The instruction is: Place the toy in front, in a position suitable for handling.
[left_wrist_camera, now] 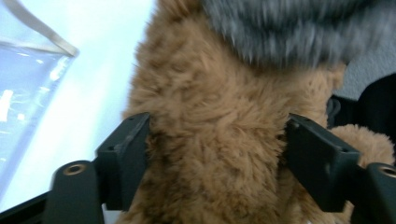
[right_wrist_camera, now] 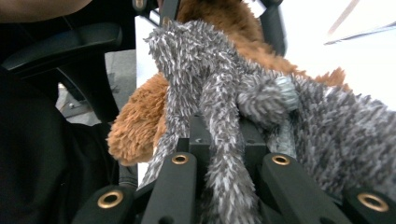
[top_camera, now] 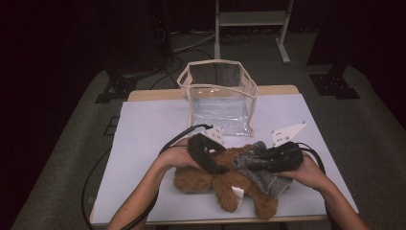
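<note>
A brown teddy bear (top_camera: 225, 189) lies on the white table top (top_camera: 143, 143) near its front edge. A fuzzy grey garment (top_camera: 268, 179) is draped over its right side. My left gripper (top_camera: 221, 167) reaches in from the left. In the left gripper view its jaws (left_wrist_camera: 218, 140) stand wide on either side of the bear's furry body (left_wrist_camera: 210, 93), and the pads dent the fur. My right gripper (top_camera: 253, 165) comes in from the right. In the right gripper view it (right_wrist_camera: 229, 144) is shut on a fold of the grey garment (right_wrist_camera: 336, 130), and the bear (right_wrist_camera: 135, 126) lies behind.
A clear plastic bag with cream trim (top_camera: 218, 96) stands open at the back middle of the table. Cables trail from both grippers off the front and left edges. White table surface lies bare to the left and right of the bear.
</note>
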Tool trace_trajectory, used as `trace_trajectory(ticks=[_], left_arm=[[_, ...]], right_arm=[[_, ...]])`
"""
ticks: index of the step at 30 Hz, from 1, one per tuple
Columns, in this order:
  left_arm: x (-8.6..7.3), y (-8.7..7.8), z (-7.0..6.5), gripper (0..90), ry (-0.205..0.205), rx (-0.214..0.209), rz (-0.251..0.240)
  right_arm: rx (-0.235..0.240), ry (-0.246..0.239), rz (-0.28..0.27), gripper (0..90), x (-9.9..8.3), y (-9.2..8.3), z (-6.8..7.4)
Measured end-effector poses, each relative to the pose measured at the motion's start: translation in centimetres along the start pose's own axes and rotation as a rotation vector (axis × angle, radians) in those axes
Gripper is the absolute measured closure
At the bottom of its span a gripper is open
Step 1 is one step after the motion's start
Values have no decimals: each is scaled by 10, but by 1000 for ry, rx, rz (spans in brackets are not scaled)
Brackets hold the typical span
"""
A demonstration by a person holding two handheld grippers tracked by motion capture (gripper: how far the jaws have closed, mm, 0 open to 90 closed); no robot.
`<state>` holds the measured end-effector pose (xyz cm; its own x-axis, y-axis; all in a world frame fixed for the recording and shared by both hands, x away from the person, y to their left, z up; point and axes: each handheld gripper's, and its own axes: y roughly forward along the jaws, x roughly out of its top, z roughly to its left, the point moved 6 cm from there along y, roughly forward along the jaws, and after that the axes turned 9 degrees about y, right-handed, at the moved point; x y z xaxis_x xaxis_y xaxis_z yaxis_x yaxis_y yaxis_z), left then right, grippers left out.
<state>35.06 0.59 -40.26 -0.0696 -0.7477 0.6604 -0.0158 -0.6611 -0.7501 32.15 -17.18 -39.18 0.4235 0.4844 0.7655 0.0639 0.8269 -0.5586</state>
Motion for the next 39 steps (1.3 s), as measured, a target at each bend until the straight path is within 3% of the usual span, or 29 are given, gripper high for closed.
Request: trace_trajectory(ticks=[7, 14, 16, 23, 25, 26, 28, 30, 34, 39], left_arm=[[-1, -3, -9, 304, 29, -24, 14], [7, 5, -3, 100, 27, -12, 35], [10, 9, -2, 78, 26, -14, 32], [13, 24, -3, 63, 44, -46, 124], [15, 28, -5, 132, 58, -45, 158], [15, 28, -4, 247, 59, -37, 163], [16, 24, -4, 396, 64, -19, 150], [17, 18, -1, 478, 53, 0, 118], [22, 6, 6, 549, 79, 60, 81], [29, -10, 21, 563, 80, 140, 66]], right_arm=[[-32, 35, -36, 797, -8, -14, -8], [-10, 21, 10, 798, -12, -1, -4], [-8, 22, 8, 798, -13, -1, -4], [-8, 20, 4, 798, -12, 0, -5], [-9, 22, 3, 797, -13, 0, -6], [-12, 24, 4, 796, -13, 0, -7], [-22, 32, -6, 795, -13, -1, -9], [-26, 41, -34, 794, -12, -5, -12], [-40, 50, -53, 793, -1, -11, -17], [-89, 24, -45, 793, 21, -15, -21]])
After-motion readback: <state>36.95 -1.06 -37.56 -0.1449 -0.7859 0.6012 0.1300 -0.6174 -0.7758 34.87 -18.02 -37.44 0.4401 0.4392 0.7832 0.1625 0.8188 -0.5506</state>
